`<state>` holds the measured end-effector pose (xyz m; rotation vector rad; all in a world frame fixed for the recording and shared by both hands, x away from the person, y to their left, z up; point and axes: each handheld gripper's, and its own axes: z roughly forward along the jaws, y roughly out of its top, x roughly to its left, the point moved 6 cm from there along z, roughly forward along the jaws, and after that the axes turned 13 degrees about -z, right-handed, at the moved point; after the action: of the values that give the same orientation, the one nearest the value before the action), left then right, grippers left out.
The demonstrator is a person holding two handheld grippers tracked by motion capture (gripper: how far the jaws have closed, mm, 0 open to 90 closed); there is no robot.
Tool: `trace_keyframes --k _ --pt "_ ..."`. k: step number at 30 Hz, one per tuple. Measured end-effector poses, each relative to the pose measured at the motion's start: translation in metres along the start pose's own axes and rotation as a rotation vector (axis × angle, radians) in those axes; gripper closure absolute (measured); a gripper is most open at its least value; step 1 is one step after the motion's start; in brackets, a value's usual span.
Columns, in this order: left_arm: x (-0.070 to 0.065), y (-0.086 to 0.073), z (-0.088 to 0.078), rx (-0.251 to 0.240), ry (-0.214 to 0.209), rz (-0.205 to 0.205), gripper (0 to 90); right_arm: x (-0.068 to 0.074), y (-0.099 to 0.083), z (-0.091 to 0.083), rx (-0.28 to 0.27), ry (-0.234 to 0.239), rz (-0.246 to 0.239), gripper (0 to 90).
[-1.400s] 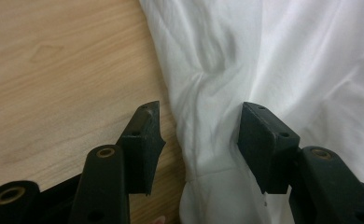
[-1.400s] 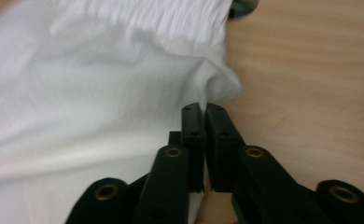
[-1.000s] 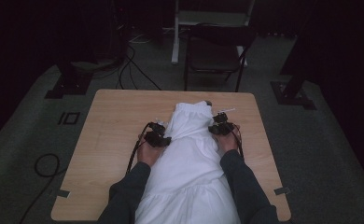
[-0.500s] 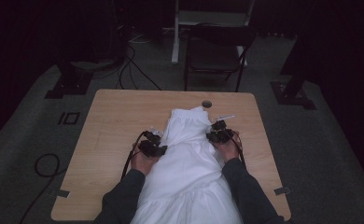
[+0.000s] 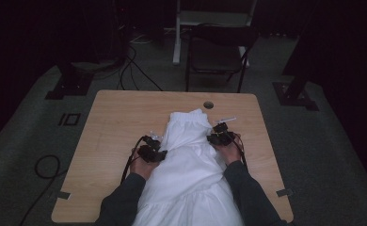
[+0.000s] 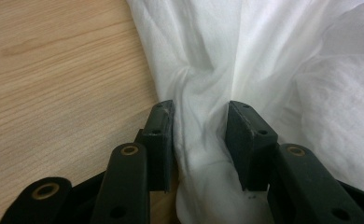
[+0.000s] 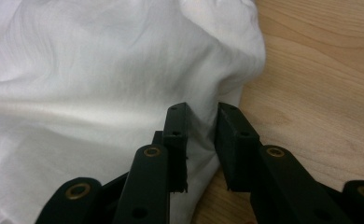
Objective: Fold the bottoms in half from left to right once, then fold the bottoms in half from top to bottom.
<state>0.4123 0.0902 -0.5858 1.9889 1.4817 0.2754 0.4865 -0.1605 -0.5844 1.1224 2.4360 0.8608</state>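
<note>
One white garment (image 5: 191, 160) lies lengthwise down the middle of the wooden table (image 5: 120, 122), hanging over its near edge. The left gripper (image 5: 159, 154) and right gripper (image 5: 215, 137) each pinch a bunched fold at opposite side edges, jaws partly closed on cloth. Draw both sides evenly, at matched height, to prevent skewing.

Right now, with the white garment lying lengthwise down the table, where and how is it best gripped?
By its two long side edges, each from its own side, probably. The white garment lies as a narrow strip, so both edges are reachable. The left gripper already has a bunched fold between its jaws, and the right gripper pinches the opposite edge just above the table.
</note>
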Motion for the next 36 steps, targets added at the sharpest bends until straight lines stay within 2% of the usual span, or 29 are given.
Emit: trace_keyframes --k 5,7,8,9,11,14,17,19,25,27,30,33,36 --pt "0.0 0.001 0.0 0.007 -0.012 -0.009 61.3 0.0 0.001 0.0 0.003 0.01 0.003 73.4" --pt "0.002 0.003 -0.001 0.017 -0.031 -0.021 57.3 -0.001 0.002 0.0 0.008 0.029 0.002 67.7" --pt "0.003 0.005 -0.002 0.005 -0.033 -0.028 54.7 -0.003 0.003 0.0 0.009 0.03 -0.004 64.7" --pt "0.005 0.009 -0.005 -0.011 -0.04 -0.033 53.6 -0.005 0.004 -0.001 0.005 0.024 -0.004 63.3" --pt "0.008 0.019 -0.011 -0.042 -0.052 -0.049 51.9 -0.011 0.009 -0.007 -0.033 0.027 0.027 61.8" --pt "0.012 0.039 -0.016 -0.083 -0.049 -0.062 49.4 -0.023 0.019 -0.018 -0.09 0.012 0.052 60.5" --pt "0.013 0.057 -0.014 -0.103 -0.05 -0.083 47.5 -0.035 0.031 -0.025 -0.136 -0.006 0.085 60.2" --pt "0.013 0.066 -0.009 -0.109 -0.047 -0.085 47.4 -0.04 0.037 -0.026 -0.147 -0.009 0.101 59.9" --pt "0.011 0.08 0.02 -0.089 -0.003 -0.079 47.0 -0.043 0.048 -0.004 -0.12 0.023 0.131 56.1" --pt "0.012 0.078 0.031 -0.069 -0.002 -0.1 47.9 -0.04 0.05 0.005 -0.099 0.026 0.138 55.5" --pt "0.012 0.072 0.045 -0.025 0.014 -0.089 50.1 -0.036 0.05 0.017 -0.073 0.031 0.149 58.0" --pt "0.012 0.071 0.047 -0.022 0.016 -0.1 50.0 -0.035 0.051 0.025 -0.064 0.013 0.135 56.6" --pt "0.014 0.072 0.047 -0.019 0.017 -0.117 49.9 -0.038 0.052 0.03 -0.06 -0.005 0.148 52.6"
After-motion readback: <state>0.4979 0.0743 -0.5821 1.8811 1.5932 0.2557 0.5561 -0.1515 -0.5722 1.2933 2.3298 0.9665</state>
